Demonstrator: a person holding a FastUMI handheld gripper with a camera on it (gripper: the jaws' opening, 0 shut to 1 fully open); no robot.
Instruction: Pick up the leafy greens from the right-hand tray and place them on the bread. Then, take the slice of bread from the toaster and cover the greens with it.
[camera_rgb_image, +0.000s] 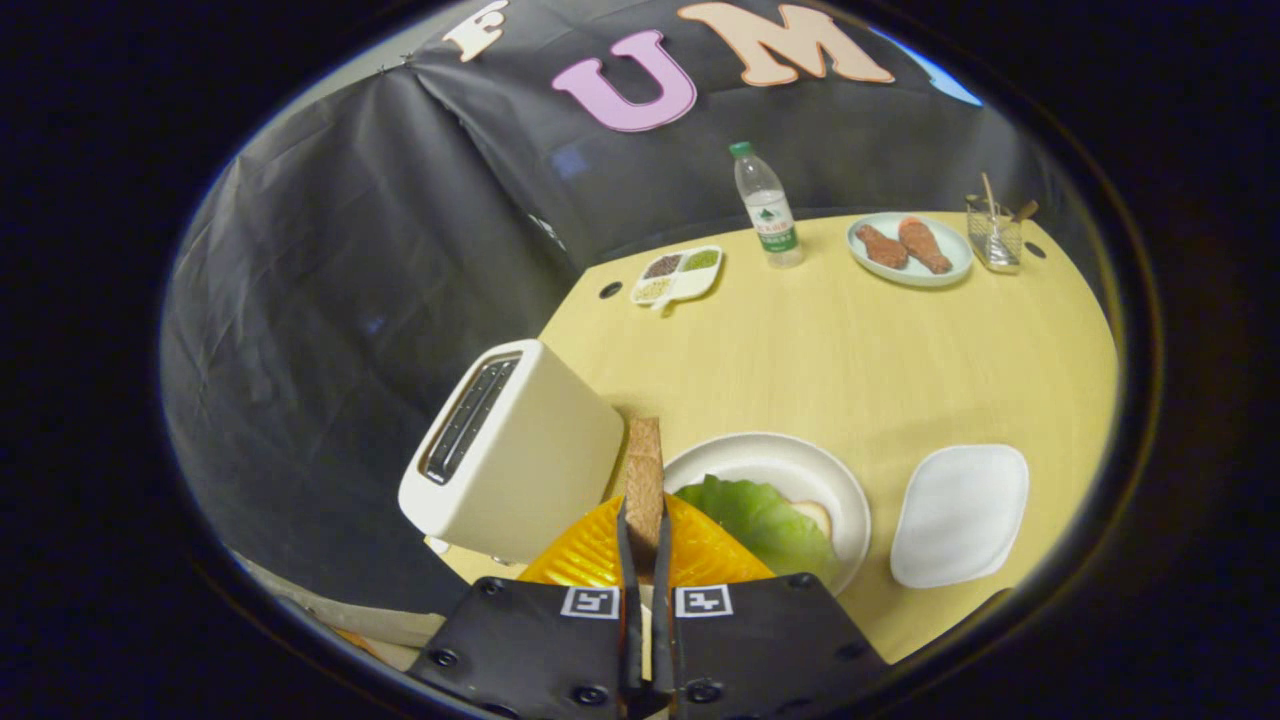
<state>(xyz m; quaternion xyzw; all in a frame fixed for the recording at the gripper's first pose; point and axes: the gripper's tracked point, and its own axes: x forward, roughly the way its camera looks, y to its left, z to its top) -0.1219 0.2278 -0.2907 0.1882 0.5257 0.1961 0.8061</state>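
Observation:
My gripper (643, 540) is shut on a slice of bread (644, 470), held on edge between the two orange fingers (590, 560) and sticking out ahead of them. The slice hangs in the air between the cream toaster (515, 450), which is just to its left with its slots showing dark, and the round white plate (790, 470) to its right. On that plate the leafy greens (760, 520) lie over a lower slice of bread (812, 513), whose pale edge peeks out beyond the leaf. A white tray (960, 515) sits bare to the right of the plate.
At the far side of the yellow table (850, 350) stand a water bottle (767, 205), a divided dish of seasonings (678, 275), a plate with two browned pieces of food (910, 248) and a wire holder with utensils (993, 232).

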